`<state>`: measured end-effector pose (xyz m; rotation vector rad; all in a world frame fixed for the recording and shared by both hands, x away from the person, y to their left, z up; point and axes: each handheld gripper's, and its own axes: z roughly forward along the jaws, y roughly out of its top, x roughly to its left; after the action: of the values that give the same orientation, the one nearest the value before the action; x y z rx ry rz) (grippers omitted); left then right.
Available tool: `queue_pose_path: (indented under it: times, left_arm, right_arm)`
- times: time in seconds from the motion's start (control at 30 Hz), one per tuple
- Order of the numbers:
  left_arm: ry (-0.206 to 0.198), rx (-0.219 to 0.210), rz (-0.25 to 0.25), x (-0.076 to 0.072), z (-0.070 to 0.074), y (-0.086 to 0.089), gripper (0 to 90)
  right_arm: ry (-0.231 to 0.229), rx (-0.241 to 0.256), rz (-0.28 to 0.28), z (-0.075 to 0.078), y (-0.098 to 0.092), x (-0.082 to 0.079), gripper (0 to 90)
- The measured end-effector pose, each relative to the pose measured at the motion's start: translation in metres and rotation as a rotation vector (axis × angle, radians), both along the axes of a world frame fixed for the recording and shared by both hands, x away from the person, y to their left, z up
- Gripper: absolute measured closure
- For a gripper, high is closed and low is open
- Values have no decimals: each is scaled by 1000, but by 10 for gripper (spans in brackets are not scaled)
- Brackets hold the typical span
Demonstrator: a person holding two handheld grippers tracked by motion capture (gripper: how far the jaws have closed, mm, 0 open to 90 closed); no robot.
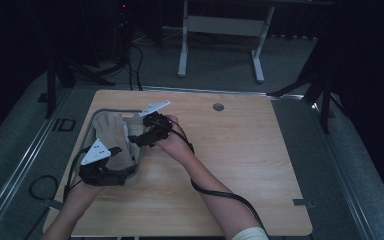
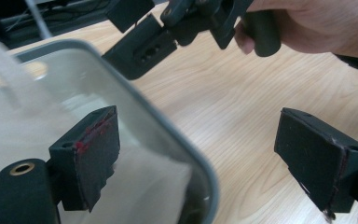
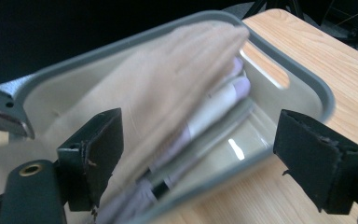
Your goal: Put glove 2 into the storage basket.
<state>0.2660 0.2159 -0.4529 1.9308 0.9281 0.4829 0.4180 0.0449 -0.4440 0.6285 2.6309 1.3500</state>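
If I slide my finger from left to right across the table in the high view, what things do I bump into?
Left gripper → beige glove in the grey-rimmed tray → right gripper with the hand holding it → bare wooden table, with a small round grommet near its far edge.

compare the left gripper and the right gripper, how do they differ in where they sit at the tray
The left gripper sits at the near end of the grey tray, its jaws straddling the rim with one inside and one over bare wood. The right gripper comes in from the tray's right side, its jaws spanning the beige glove and the tray wall. The left gripper's grey plate lies low; the right's sticks up. Both stand open, gripping nothing.
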Motion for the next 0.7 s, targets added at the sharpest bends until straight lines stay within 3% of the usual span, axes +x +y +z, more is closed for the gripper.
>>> queue_pose_path:
  times: [0.33, 0.47, 0.7]
  left_arm:
    - [5, -29, -85, 4, -12, -36, 144]
    - [14, -20, -118, 4, -18, -50, 145]
    - [28, -35, -155, 4, -31, -68, 145]
  right_arm:
    - [-17, -49, -31, -14, -48, -3, 162]
    - [-19, -68, -44, -21, -62, -5, 162]
    - [-18, -67, -66, -34, -85, -9, 163]
